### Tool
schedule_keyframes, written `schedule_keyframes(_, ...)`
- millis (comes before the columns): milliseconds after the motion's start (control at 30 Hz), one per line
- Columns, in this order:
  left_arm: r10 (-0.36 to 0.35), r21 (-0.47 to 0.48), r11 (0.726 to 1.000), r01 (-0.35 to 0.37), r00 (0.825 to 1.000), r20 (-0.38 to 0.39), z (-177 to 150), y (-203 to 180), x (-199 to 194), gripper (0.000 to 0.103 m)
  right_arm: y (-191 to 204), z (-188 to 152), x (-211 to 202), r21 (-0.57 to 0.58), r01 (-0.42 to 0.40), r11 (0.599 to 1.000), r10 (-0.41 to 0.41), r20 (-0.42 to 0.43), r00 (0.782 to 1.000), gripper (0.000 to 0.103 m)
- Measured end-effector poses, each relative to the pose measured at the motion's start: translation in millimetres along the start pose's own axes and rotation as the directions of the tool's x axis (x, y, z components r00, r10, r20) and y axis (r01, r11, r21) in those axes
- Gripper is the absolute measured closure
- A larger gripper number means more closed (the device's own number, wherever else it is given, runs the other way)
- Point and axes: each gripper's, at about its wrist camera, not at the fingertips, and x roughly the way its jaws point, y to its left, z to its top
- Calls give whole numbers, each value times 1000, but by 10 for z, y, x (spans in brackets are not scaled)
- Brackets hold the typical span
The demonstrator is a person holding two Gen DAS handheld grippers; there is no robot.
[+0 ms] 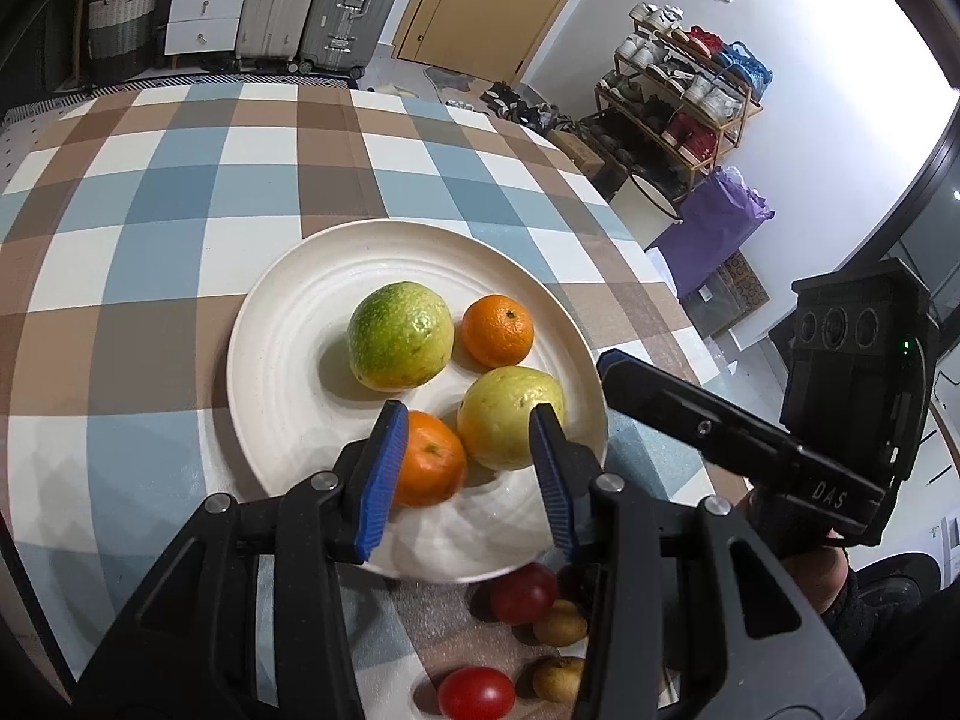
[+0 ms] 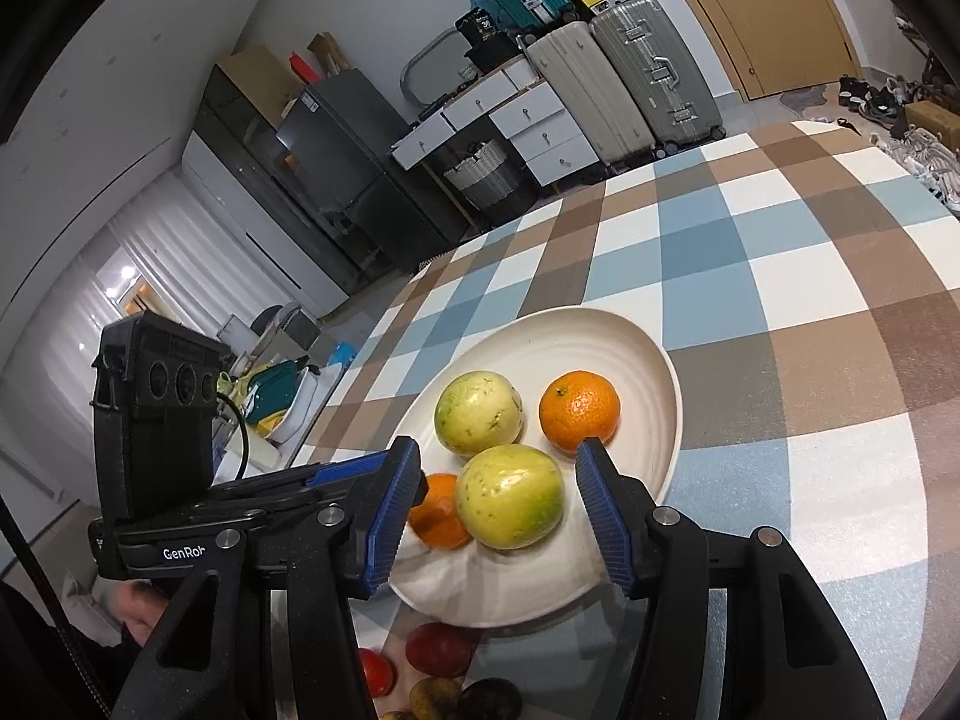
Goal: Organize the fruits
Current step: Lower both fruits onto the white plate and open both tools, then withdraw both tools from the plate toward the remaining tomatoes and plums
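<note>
A white plate (image 1: 282, 360) on the checkered tablecloth holds two green-yellow round fruits (image 1: 401, 336) (image 1: 510, 417) and two oranges (image 1: 498, 329) (image 1: 429, 459). My left gripper (image 1: 468, 468) is open above the plate's near rim; the near orange lies by its left pad and looks released. My right gripper (image 2: 498, 504) is open over the same plate (image 2: 654, 372), around but apart from the near green-yellow fruit (image 2: 510, 495). The right gripper's body also shows in the left wrist view (image 1: 750, 432).
Small red fruits (image 1: 522, 593) (image 1: 477, 693) and small brownish-yellow ones (image 1: 561, 621) lie on the table in front of the plate. The table edge runs along the right, with a shoe rack (image 1: 684, 90) beyond it. Suitcases (image 2: 624, 78) stand by the far wall.
</note>
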Motion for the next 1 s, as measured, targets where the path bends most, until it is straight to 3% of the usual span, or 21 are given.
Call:
schedule_keyframes(533,17,-9,1000,-17,999,28,-378,-45,-396,65,171,-158,-260,-20,14,1000,-13,30,999,48)
schedule_keyframes(833,41,6,999,-41,999,34,-593,-137,-549,58,275,-278,-367,-47,21,999,-20,35,999,48)
schedule_keyframes(900,51,9,999,-51,998,38,-631,-156,-574,54,288,-308,-382,-49,30,998,-28,30,999,47)
schedule_keyframes(967,70,16,997,-71,997,43,-667,-188,-603,44,302,-345,-401,-53,39,998,-38,26,999,47)
schedule_keyframes(1000,75,24,997,-76,996,50,-687,-211,-625,42,306,-360,-415,-54,42,998,-41,26,999,42)
